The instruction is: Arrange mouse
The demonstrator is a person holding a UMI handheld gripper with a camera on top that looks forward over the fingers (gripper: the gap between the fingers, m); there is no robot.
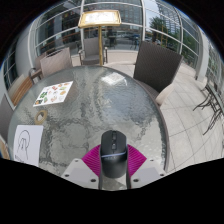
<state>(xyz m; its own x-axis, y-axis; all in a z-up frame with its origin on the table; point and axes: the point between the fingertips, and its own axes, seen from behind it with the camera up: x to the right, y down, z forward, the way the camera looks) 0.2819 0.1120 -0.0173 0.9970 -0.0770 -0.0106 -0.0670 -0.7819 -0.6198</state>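
Observation:
A black computer mouse [112, 150] sits between my two fingers, its nose pointing away across the round grey table [110, 100]. My gripper [112, 158] is shut on it: the magenta pads [92, 161] press against both of its sides. The mouse's rear end is hidden below, between the fingers. Whether it rests on the table or is held just above the table's near edge cannot be told.
A colourful printed sheet [52, 95] and a white sheet with a line drawing [22, 146] lie on the table's left side. Chairs stand around the far side [155, 62], [56, 64]. A wooden table [98, 17] stands further back.

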